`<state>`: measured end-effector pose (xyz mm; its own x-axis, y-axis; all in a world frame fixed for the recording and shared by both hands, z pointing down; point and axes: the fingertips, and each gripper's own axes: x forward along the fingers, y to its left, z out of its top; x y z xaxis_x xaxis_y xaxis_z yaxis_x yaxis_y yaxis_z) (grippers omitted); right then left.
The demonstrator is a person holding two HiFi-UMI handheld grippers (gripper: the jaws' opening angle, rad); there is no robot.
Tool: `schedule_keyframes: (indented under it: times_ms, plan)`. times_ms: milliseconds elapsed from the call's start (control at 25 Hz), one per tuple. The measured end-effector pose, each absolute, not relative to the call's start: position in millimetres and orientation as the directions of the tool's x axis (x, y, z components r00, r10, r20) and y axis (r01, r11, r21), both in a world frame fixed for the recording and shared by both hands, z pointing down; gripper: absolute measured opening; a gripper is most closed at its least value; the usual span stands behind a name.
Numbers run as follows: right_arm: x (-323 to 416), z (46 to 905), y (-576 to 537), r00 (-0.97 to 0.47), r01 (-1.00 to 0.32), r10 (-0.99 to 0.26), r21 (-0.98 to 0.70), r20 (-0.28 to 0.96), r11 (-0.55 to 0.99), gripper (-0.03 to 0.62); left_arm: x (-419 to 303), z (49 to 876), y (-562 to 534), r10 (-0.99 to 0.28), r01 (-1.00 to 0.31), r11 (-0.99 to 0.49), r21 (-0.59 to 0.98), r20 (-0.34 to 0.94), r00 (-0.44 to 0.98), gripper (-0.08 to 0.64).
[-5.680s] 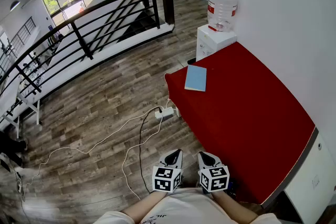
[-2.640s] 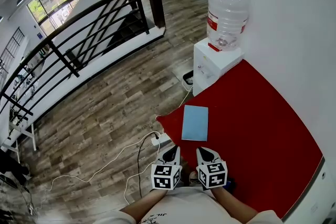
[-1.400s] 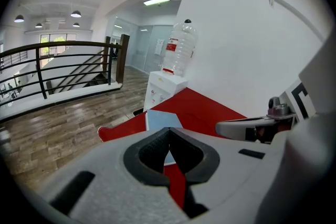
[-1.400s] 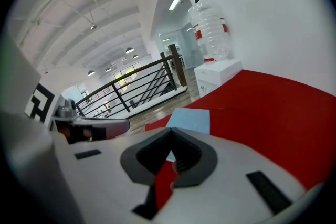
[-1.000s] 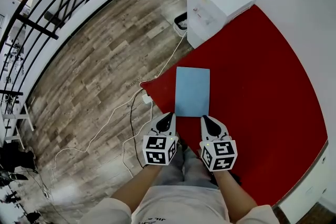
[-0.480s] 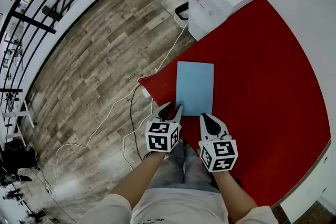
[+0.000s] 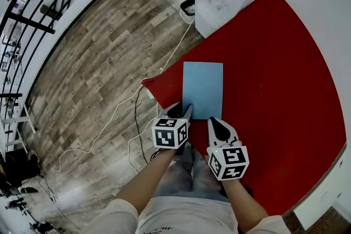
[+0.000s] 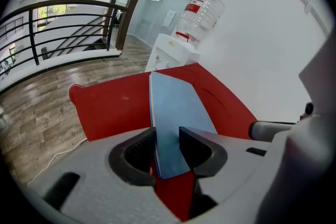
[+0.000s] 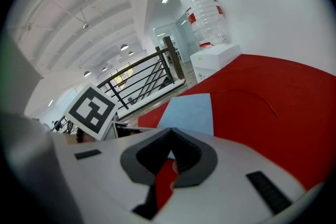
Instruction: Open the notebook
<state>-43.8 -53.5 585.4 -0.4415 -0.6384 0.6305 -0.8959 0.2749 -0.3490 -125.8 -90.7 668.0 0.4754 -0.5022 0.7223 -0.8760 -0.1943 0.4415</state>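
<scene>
Notebook (image 7: 203,89) nr left edge of bench (image 7: 274,90), L claw (image 7: 183,109), jaws just been opening, apart round notebook corner, R claw (image 7: 214,122) pinched together, empty.

Head view overhead; gripper views low, seemingly close; share notebook (image 7: 203,89).

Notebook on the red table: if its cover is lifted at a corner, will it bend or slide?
The blue notebook looks thin, so its cover probably flexes. Lying loose on the red table, it may slide when pushed.
</scene>
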Motion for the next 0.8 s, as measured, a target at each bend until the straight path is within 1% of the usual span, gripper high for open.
schedule_keyframes:
  times_ms: [120, 320, 440, 640, 800]
  plan:
    - [-43, 586, -52, -0.441, -0.896, -0.639, -0.354, 0.63, 0.27, 0.006, -126, 672, -91, -0.499, -0.876, -0.162, 0.454, 0.728, 0.47, 0.126]
    - [-39, 587, -51, -0.437, -0.897, -0.641, -0.357, 0.631, 0.26, 0.006, -128, 674, -93, -0.513, -0.899, -0.146, 0.413, 0.745, 0.426, 0.13]
    - [-37, 587, -50, -0.435, -0.898, -0.643, -0.358, 0.631, 0.257, 0.006, -131, 674, -94, -0.52, -0.893, -0.109, 0.436, 0.741, 0.426, 0.129]
    - [-39, 589, -48, -0.44, -0.895, -0.641, -0.367, 0.629, 0.255, 0.006, -137, 672, -95, -0.522, -0.881, -0.062, 0.47, 0.737, 0.43, 0.067]
    - [-41, 590, -48, -0.446, -0.892, -0.638, -0.37, 0.627, 0.261, 0.006, -138, 671, -95, -0.532, -0.881, -0.057, 0.47, 0.732, 0.425, 0.054]
